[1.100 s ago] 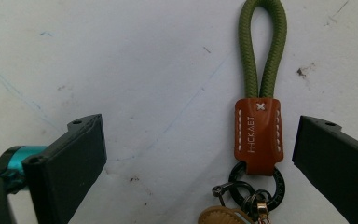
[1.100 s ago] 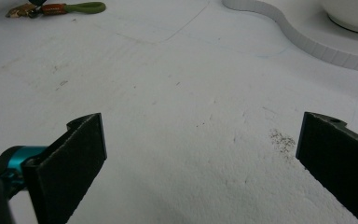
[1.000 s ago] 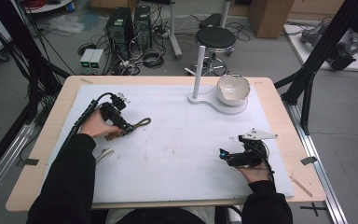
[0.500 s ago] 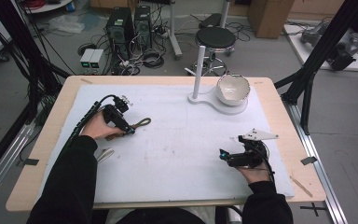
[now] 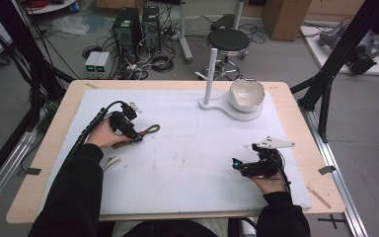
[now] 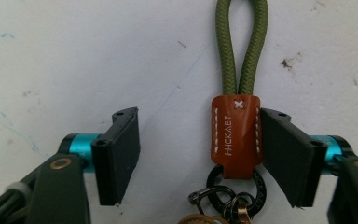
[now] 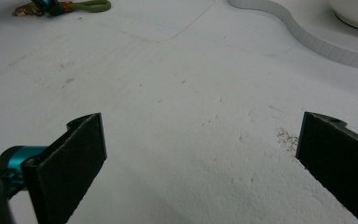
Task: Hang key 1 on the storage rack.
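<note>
I have the left hand-held gripper (image 6: 198, 154) down over the olive-green cord keychain with a tan stitched leather tab (image 6: 236, 135), which lies flat on the white foam-covered counter (image 5: 192, 148) toward its left side. The jaws stand apart: the tab sits between them, off centre, touching or just beside one jaw and well clear of the other. The cord loop runs away from the gripper, while dark metal rings and a clasp (image 6: 228, 191) crowd in at the near end.

My judgement is that this thing is light and limp. The cord would flop and the rings would swing and slip, so the flat leather tab looks like the firmest place to pinch, squarely across its stitched faces.

The right hand-held gripper (image 7: 200, 158) hovers low over bare counter on the right, jaws wide apart and empty, with the keychain far off. A white bowl on a white stand (image 5: 246, 94) sits toward the far side.
</note>
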Action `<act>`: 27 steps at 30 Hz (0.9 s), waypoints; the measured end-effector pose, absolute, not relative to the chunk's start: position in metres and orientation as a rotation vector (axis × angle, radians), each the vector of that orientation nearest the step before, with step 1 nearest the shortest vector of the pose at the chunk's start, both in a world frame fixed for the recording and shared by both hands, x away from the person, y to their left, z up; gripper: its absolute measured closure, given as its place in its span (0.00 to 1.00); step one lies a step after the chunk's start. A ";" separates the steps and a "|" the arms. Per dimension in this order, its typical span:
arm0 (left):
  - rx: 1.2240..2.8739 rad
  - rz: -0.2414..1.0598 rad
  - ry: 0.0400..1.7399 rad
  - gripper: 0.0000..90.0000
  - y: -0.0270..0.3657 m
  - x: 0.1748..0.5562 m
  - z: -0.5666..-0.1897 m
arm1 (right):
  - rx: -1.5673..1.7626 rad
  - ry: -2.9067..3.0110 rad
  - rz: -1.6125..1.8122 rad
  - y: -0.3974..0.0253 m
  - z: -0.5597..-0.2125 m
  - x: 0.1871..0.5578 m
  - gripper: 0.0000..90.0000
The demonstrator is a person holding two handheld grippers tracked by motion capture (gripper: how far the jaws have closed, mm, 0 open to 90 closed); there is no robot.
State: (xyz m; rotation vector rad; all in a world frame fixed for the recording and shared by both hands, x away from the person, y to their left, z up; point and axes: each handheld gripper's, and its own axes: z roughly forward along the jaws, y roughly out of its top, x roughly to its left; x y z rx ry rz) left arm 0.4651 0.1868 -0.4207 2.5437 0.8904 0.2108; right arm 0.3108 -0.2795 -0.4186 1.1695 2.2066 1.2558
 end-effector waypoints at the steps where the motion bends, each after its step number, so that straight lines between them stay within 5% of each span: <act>1: 2.537 0.213 0.886 0.46 0.186 0.464 -0.420 | 1.170 2.206 1.258 -0.279 -0.419 0.311 0.01; 6: 2.556 0.203 0.832 0.75 0.183 0.460 -0.418 | 1.163 2.213 1.253 -0.279 -0.419 0.311 0.01; 27: 2.496 0.177 0.836 0.80 0.197 0.460 -0.399 | 1.168 2.212 1.254 -0.279 -0.419 0.311 0.01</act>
